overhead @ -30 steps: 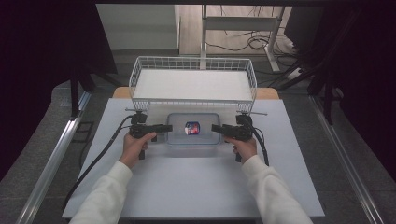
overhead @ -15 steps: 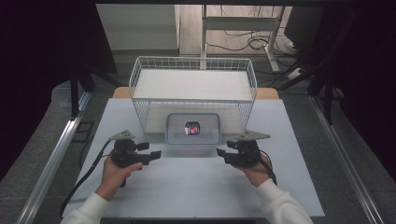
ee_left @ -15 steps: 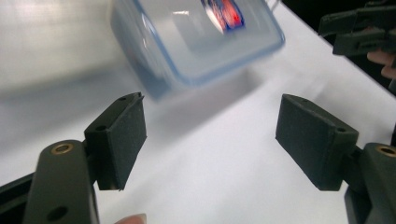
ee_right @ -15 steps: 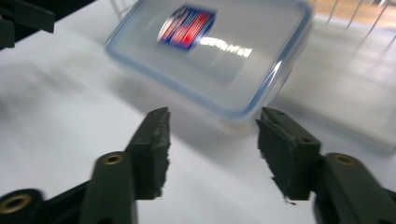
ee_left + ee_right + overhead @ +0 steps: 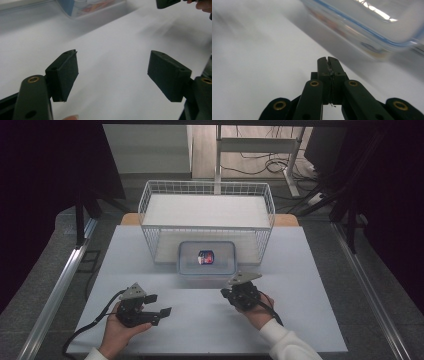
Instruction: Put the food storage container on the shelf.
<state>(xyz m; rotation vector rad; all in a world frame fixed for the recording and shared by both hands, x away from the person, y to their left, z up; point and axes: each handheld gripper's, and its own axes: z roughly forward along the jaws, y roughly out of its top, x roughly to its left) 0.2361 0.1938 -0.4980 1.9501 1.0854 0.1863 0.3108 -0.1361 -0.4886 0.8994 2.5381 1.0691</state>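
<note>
A clear lidded container (image 5: 222, 251) with a blue rim stands mid-table, just in front of the wire basket (image 5: 206, 187). A small red and blue item (image 5: 205, 257) lies inside it. My left gripper (image 5: 159, 304) is near the front left of the table, open wide, with nothing between its pads (image 5: 65, 72). My right gripper (image 5: 229, 293) is right of centre, close to the container's near edge. Its jaws have just been closing and now stand shut with nothing between them (image 5: 328, 60). The container's wall (image 5: 372, 25) looms just ahead of them, to the right.
The white table top (image 5: 300, 285) has free room on both sides of the container. The basket holds a white board. Metal rails (image 5: 60, 285) flank the table. From the left gripper view, the container (image 5: 92, 7) and the right gripper (image 5: 167, 2) are far off.
Both hands have drawn back from the container's ends toward the near edge of the table. The right jaws have closed. The container stays by the basket.
</note>
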